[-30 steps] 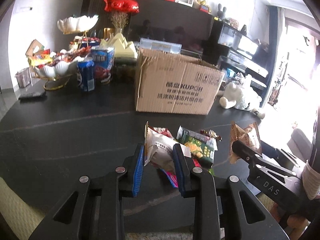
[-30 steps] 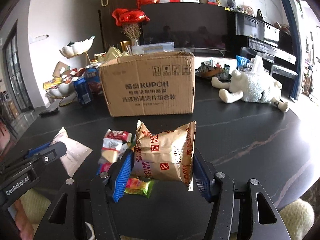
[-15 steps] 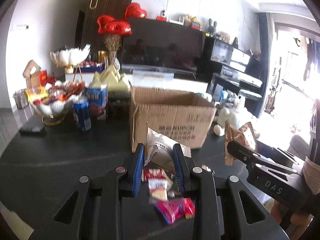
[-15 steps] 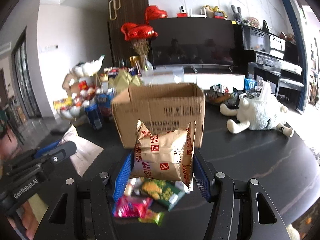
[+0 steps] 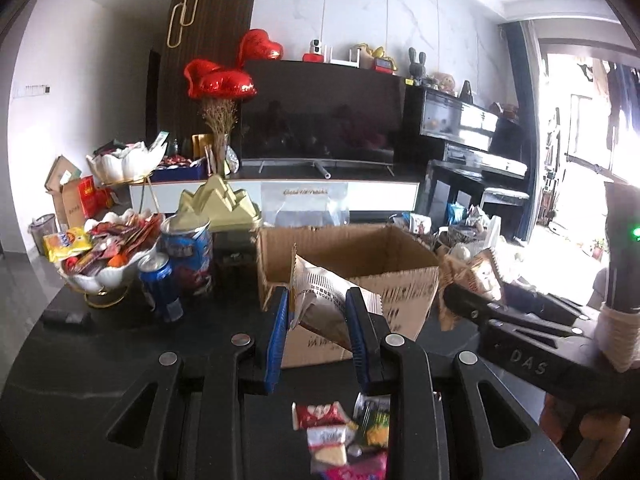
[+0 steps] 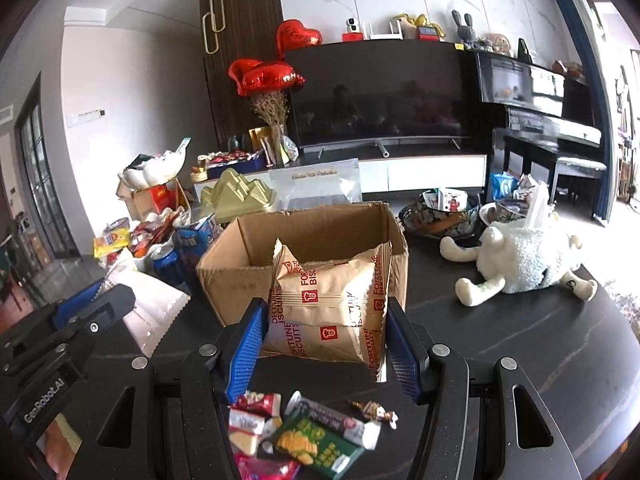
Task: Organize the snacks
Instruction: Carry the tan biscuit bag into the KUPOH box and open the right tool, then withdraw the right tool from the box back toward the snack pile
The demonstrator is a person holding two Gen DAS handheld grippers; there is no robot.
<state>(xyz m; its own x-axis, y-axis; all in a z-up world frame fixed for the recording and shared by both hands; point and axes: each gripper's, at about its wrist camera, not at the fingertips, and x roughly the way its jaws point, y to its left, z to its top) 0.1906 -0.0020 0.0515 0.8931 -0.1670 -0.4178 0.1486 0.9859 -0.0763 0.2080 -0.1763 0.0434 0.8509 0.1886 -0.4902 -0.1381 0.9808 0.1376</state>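
My left gripper [image 5: 318,320] is shut on a white and brown snack packet [image 5: 320,300], held above the table in front of the open cardboard box [image 5: 348,252]. My right gripper [image 6: 324,344] is shut on a tan Fortune Biscuits bag [image 6: 332,300], held in front of the same box [image 6: 304,236]. The left gripper with its white packet [image 6: 152,308] shows at the left of the right wrist view. The right gripper's bag [image 5: 476,276] shows at the right of the left wrist view. Several small snack packets [image 6: 304,432] lie on the black table below both grippers.
A white bowl of snacks [image 5: 108,248], a blue can [image 5: 160,284] and a blue carton [image 5: 188,252] stand left of the box. A white plush toy [image 6: 524,256] and a dark bowl [image 6: 440,216] lie to the right. A gold ornament [image 6: 240,196] stands behind the box.
Both grippers have risen from the snack pile with their packets and moved toward the box. The box's open top now shows from above.
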